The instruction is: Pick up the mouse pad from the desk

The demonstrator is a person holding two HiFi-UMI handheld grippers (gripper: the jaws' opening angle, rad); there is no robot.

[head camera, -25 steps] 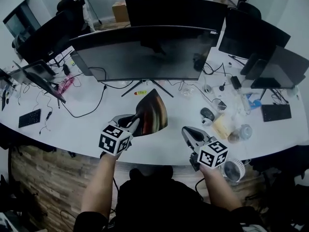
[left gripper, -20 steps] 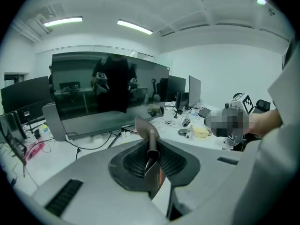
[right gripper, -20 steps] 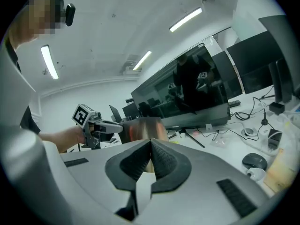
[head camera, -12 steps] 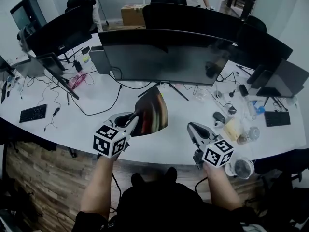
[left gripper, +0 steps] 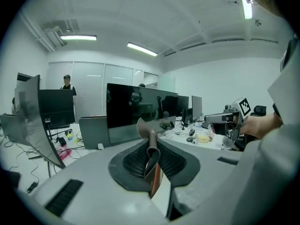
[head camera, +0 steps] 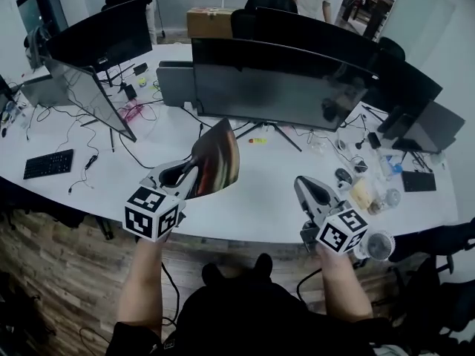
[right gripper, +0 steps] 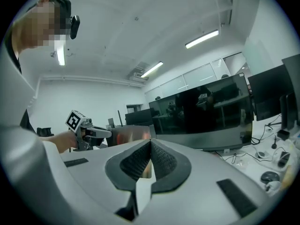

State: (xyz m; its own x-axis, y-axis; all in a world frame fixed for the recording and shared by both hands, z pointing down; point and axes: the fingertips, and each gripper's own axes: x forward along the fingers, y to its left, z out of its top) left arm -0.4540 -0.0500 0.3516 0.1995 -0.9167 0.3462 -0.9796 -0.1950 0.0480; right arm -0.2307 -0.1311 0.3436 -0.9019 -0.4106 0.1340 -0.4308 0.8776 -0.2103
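Dark mouse pad (head camera: 217, 156) is pinched by left gripper (head camera: 193, 171) fingers; right gripper (head camera: 303, 186) fingers meet, empty.

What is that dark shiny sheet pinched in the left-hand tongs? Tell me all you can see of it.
It is a mouse pad: a thin, flexible sheet, dark with a reddish-orange sheen. The left tongs pinch one edge, where it curls. It stands on edge in the air, apparently clear of the white desk, before the big monitor. Nothing else touches it.
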